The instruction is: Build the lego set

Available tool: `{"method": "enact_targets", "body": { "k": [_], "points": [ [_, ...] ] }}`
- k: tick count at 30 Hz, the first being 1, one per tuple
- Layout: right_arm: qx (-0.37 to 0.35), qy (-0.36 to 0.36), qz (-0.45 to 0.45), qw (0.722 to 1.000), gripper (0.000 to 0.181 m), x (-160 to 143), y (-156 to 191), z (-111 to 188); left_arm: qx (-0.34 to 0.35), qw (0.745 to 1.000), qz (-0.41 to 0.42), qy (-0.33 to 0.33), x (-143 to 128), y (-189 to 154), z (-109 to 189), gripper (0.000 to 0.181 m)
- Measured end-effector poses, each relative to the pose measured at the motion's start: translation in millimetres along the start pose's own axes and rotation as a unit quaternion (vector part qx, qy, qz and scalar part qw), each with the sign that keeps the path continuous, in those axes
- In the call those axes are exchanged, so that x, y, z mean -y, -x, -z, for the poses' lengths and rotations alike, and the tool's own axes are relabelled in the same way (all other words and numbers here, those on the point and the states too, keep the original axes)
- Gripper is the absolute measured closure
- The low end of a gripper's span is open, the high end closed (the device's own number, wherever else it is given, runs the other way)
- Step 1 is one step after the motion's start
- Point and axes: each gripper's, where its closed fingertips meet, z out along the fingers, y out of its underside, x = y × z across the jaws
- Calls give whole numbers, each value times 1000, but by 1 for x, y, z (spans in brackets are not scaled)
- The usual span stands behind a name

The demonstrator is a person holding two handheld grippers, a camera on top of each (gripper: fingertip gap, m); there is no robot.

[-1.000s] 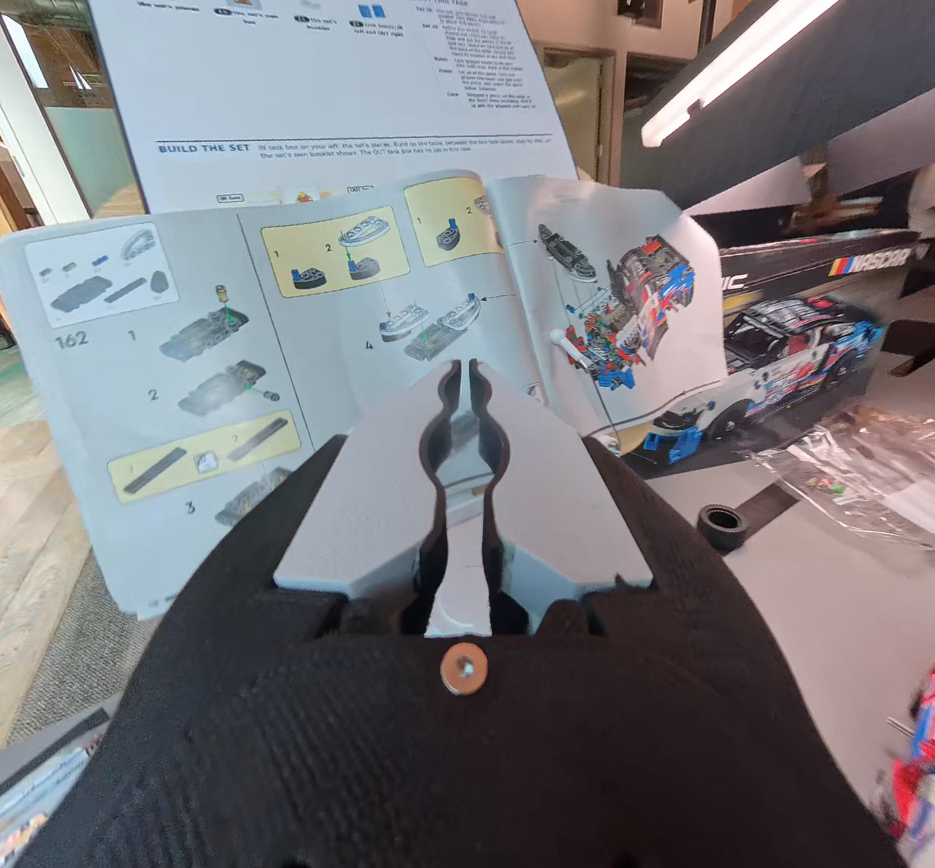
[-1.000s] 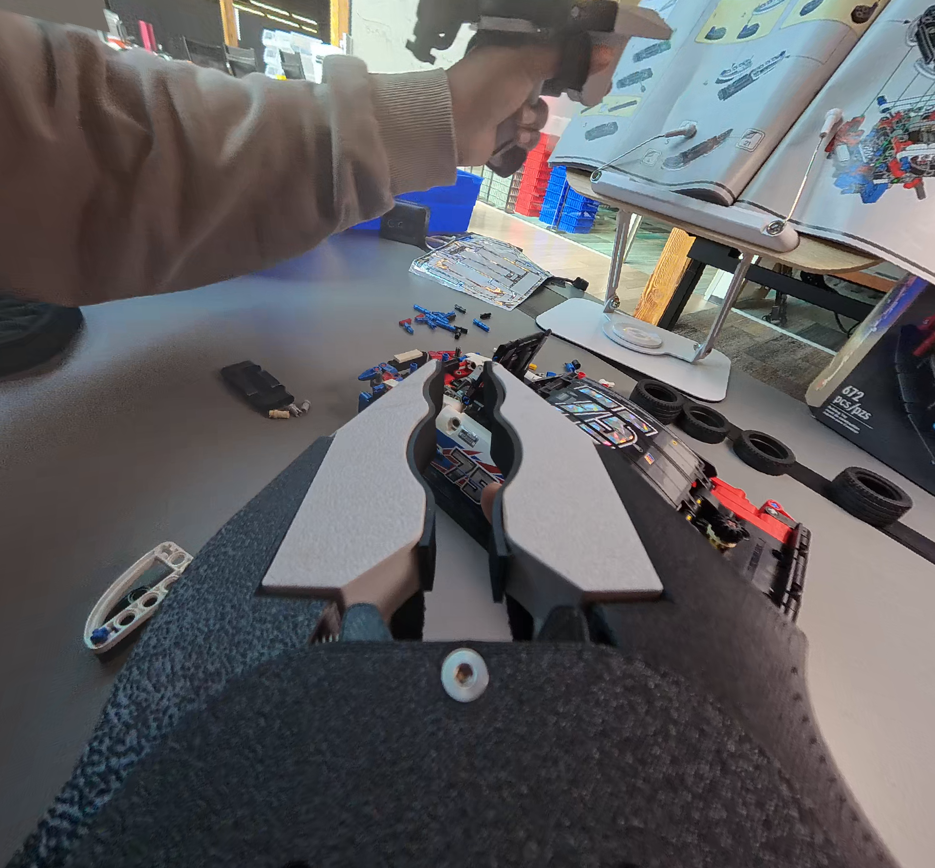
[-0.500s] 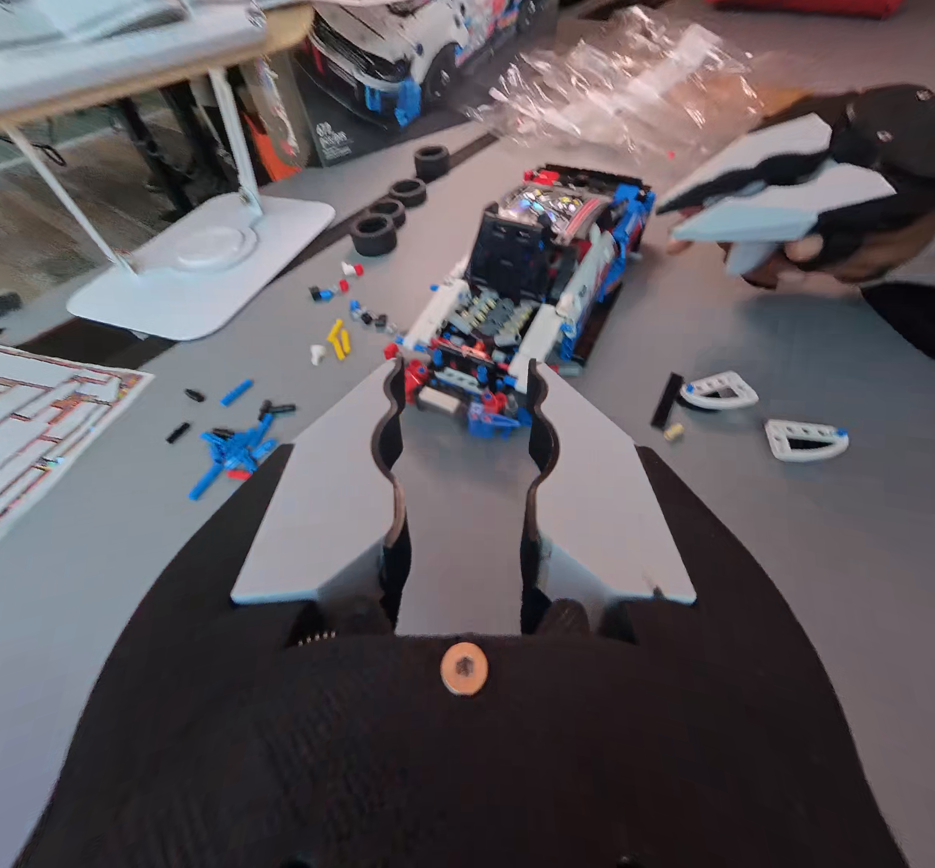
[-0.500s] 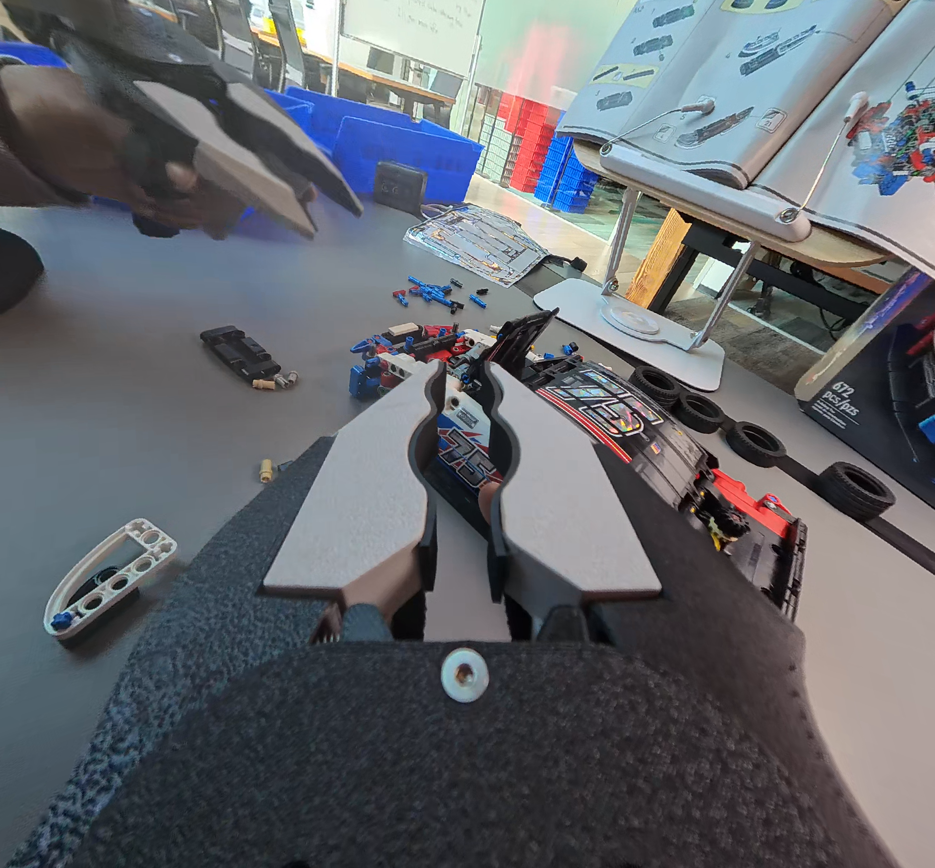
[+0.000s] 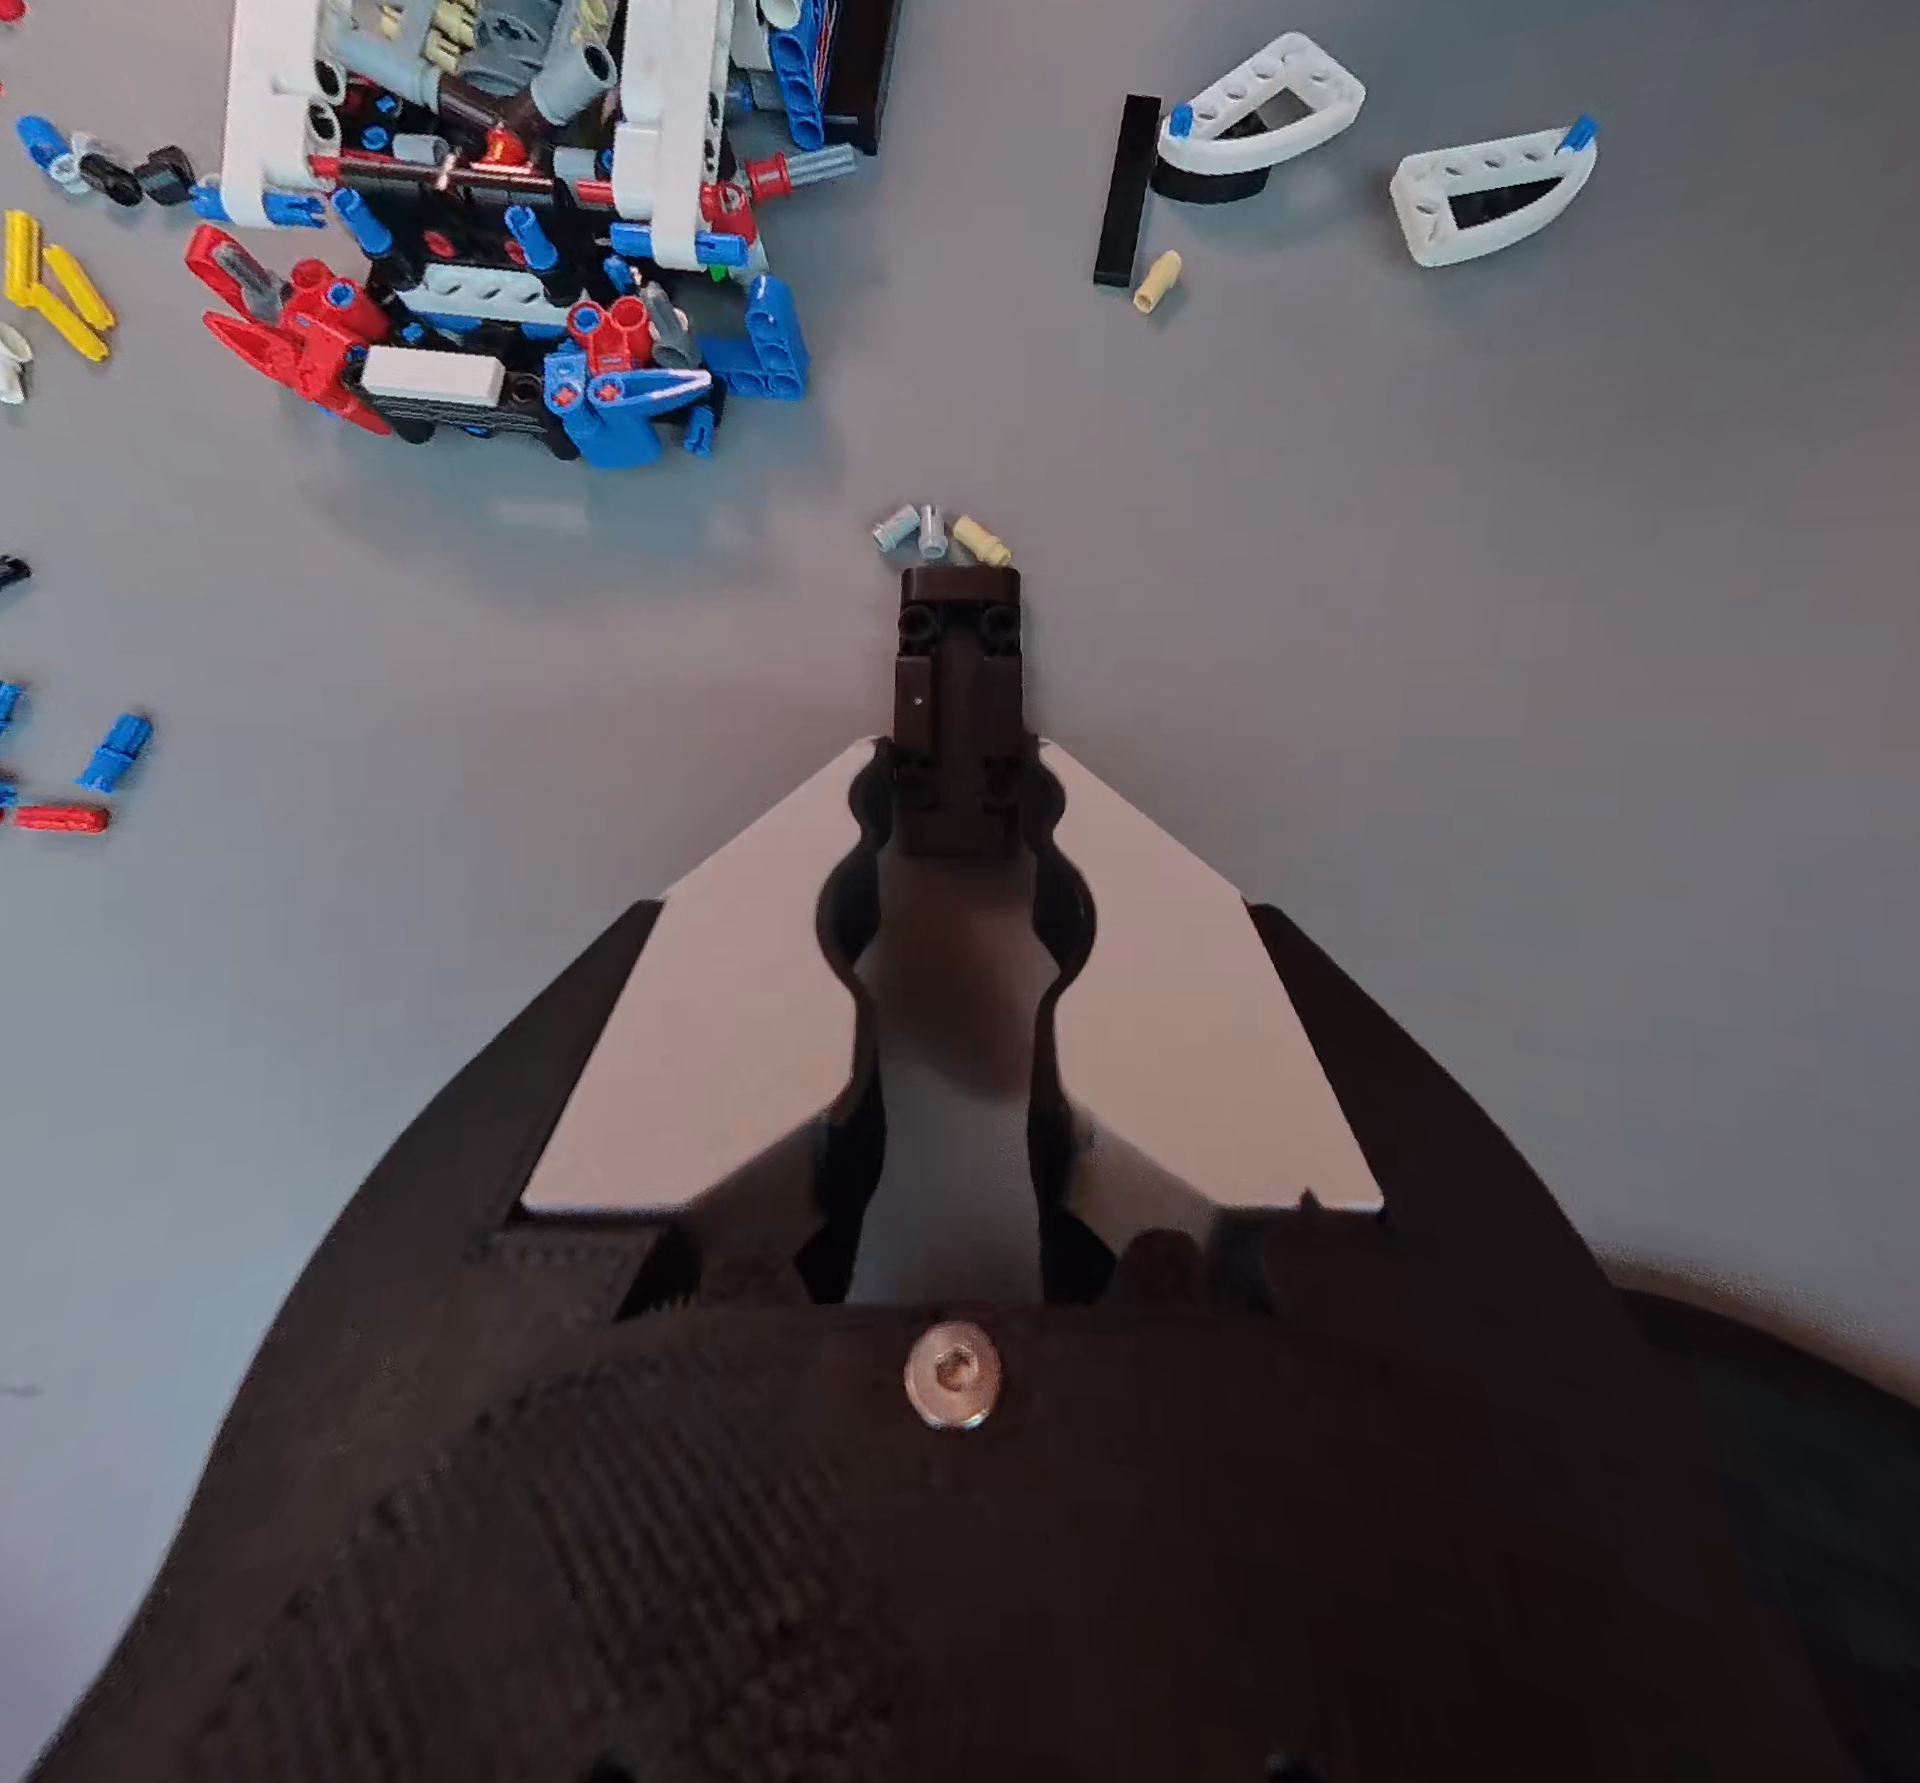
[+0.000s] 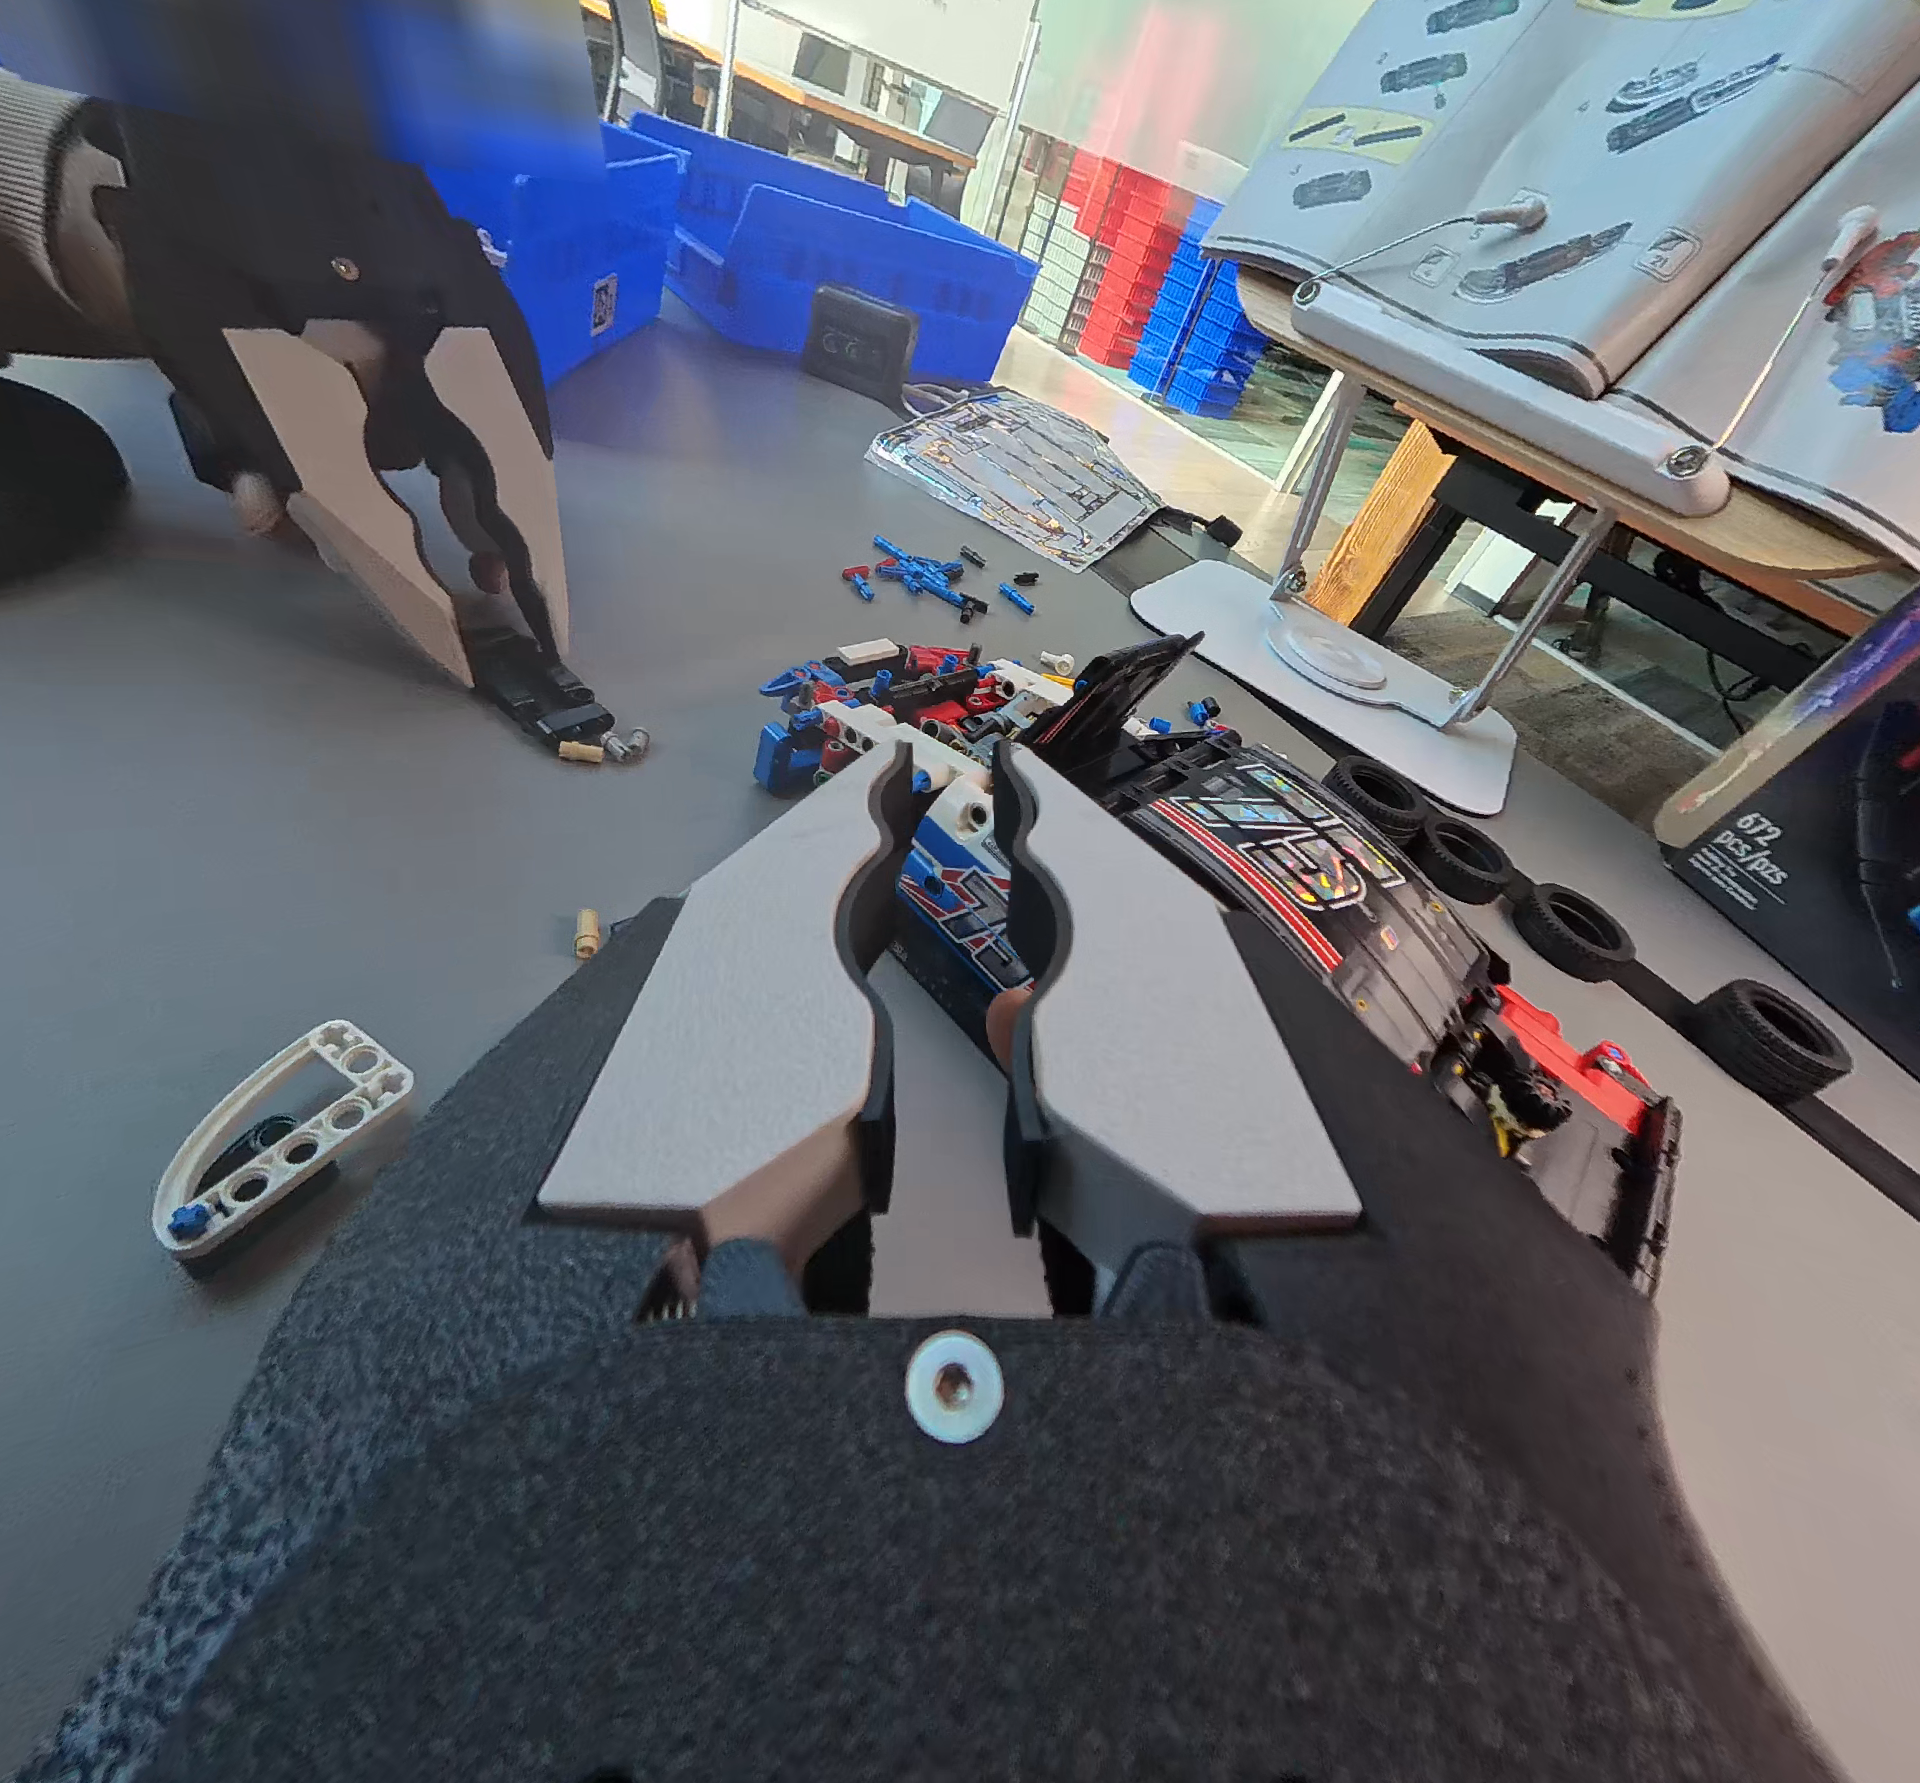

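Two views are showing the grey table (image 5: 1455,590). From the left wrist camera, the left gripper (image 5: 958,777) is pointing down at the tabletop with its tips on either side of a small black lego assembly (image 5: 958,684) — whether they are pinching it or only flanking it cannot be told. Just beyond the far end of that piece, three small pins (image 5: 940,533) are lying together. Ahead and to the left, the half-built lego car (image 5: 520,175) is sitting among loose blue, red and yellow parts; ahead and to the right, two white curved panels (image 5: 1262,107) are lying beside a black bar (image 5: 1127,190).

From the right wrist camera, the right gripper (image 6: 951,777) is hovering with nothing in it, its jaws standing slightly apart, directly before the car's blue-and-white side (image 6: 966,892). Off to its left, the other gripper is reaching down onto the black assembly (image 6: 545,694); nearer on the left, one white curved panel (image 6: 281,1131) is lying flat. To the right, four black tyres (image 6: 1569,928) are sitting in a row — behind them an open instruction booklet (image 6: 1558,123) is resting on a stand.
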Motion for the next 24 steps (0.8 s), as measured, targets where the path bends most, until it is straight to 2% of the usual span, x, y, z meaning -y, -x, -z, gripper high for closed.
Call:
{"method": "enact_targets", "body": {
  "k": [1,4,6,10,13,15,17,20,22,24],
  "points": [
    [5,0,1,1000,169,1,3,0,6,1000,-9,4,0,1,0,159],
    [20,2,10,1000,166,2,11,-1,23,1000,-14,6,1,5,2,159],
    [43,16,16,999,159,-1,19,-1,28,999,-10,-19,10,7,6,160],
    [118,138,-17,983,143,-29,35,4,3,996,-20,-87,44,-11,7,160],
    [172,185,-85,964,137,-29,48,15,-21,996,-54,-70,49,-33,-8,159],
    [202,226,-97,948,119,-33,61,25,-32,995,-67,-62,49,-43,-18,160],
    [215,269,-92,934,97,-41,75,33,-34,995,-68,-60,50,-46,-24,159],
    [222,321,-65,918,76,-55,98,36,-35,995,-69,-59,49,-48,-28,159],
    [216,348,-46,911,73,-63,105,32,-28,995,-72,-58,48,-47,-28,159],
    [204,370,-21,906,78,-71,105,26,-27,995,-71,-59,46,-46,-29,159]
  ]
}}
